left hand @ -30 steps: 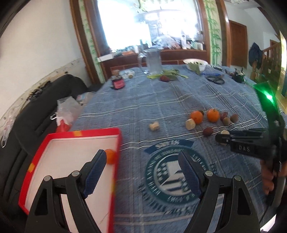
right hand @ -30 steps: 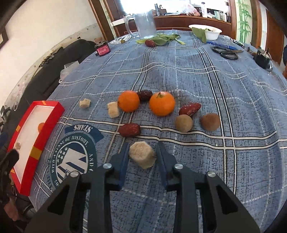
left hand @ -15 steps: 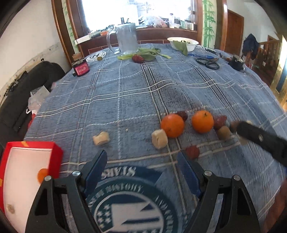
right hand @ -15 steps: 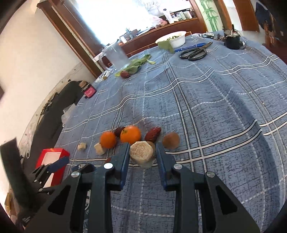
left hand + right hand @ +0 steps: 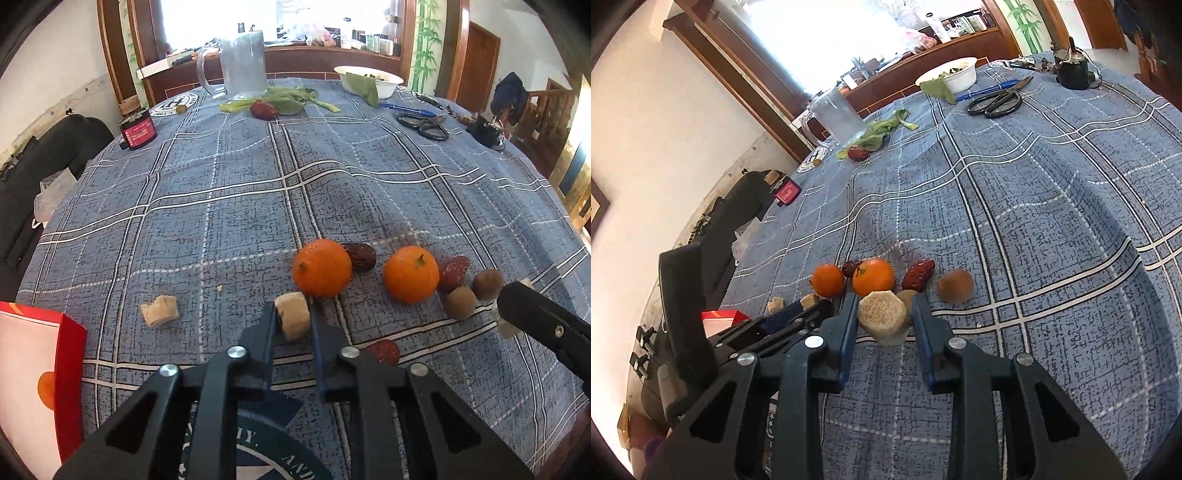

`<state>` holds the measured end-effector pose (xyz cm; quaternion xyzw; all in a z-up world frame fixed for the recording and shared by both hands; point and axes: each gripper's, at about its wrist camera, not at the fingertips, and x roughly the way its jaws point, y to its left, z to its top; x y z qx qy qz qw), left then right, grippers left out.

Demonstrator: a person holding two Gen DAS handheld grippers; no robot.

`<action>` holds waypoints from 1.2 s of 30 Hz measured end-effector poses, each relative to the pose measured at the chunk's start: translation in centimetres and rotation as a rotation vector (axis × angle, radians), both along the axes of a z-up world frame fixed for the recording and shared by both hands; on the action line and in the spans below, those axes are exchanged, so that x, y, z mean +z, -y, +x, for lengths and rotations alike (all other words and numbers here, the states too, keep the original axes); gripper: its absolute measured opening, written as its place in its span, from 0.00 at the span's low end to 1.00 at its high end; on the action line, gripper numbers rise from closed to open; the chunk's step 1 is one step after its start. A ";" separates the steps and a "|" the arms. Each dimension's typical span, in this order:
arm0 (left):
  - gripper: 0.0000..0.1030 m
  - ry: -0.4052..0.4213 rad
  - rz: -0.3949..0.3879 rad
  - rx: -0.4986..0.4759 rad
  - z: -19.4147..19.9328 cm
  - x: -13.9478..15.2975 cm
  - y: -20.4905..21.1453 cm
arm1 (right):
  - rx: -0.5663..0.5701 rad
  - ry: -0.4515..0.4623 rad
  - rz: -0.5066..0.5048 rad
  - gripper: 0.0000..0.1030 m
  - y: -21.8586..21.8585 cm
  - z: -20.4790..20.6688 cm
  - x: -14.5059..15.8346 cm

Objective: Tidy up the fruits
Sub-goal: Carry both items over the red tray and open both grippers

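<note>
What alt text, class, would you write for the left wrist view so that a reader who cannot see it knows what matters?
The left gripper has just closed on a pale chunk on a blue plaid tablecloth. Just beyond lie two oranges, dates and small brown fruits; a red tray sits at the left edge.

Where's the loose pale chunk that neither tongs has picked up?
In the left wrist view, the pale chunk lies on the blue cloth, between the red tray at the left edge and the left tongs.
</note>
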<state>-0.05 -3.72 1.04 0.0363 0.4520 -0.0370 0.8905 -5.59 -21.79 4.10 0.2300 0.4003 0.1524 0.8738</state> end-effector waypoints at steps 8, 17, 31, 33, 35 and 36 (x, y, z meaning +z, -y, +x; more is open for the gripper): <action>0.13 0.129 -0.008 0.032 -4.2 4.2 -1.4 | -0.030 0.049 -0.032 0.30 0.2 0.0 0.4; 0.13 0.287 -0.014 0.154 -12.9 8.6 -7.8 | -0.101 0.110 -0.094 0.30 0.8 -0.4 1.0; 0.13 0.327 -0.023 0.258 -19.8 8.4 -15.1 | -0.212 0.139 -0.196 0.30 0.5 -1.3 1.5; 0.13 0.331 -0.025 0.275 -20.2 8.3 -16.0 | -0.189 0.147 -0.205 0.30 -1.1 -2.4 2.1; 0.13 0.332 -0.035 0.289 -20.7 8.2 -16.9 | -0.131 0.166 -0.223 0.30 -3.8 -3.5 2.8; 0.13 0.334 -0.038 0.295 -20.9 8.1 -17.4 | -0.082 0.180 -0.228 0.30 -5.7 -4.2 3.3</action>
